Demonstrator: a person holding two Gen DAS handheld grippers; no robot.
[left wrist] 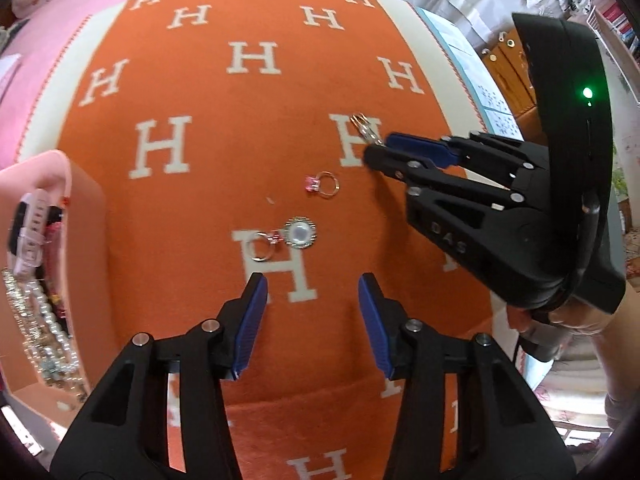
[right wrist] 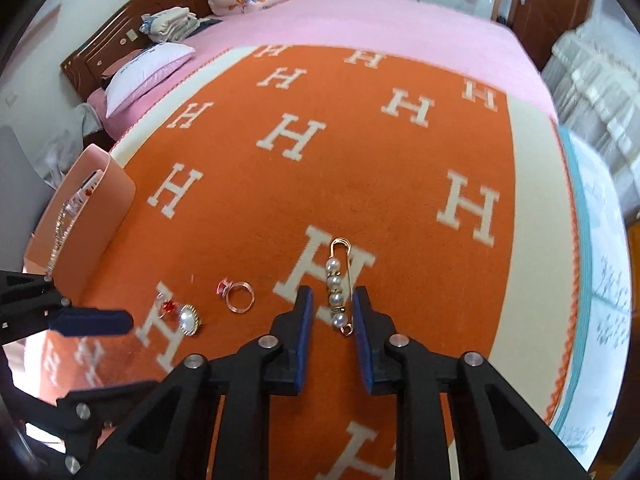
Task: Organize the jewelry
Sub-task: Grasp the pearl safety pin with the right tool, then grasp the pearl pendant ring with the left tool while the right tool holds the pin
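Orange blanket [left wrist: 208,200] bears pink box [left wrist: 86,216] — pearl strands [left wrist: 38,320] inside.

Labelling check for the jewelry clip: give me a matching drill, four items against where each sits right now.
Items:
1. pearl pin
2. pink-stone ring
3. pearl brooch
4. pearl strands

Places:
A. inside the pink box
B. between the right gripper's jaws
C. alone on orange, between pin and brooch
D. on a white H, beside a red-stone ring

Pairs: 1-B, 2-C, 3-D, 4-A

Black tongs [left wrist: 312,284], blue pads [left wrist: 252,312]
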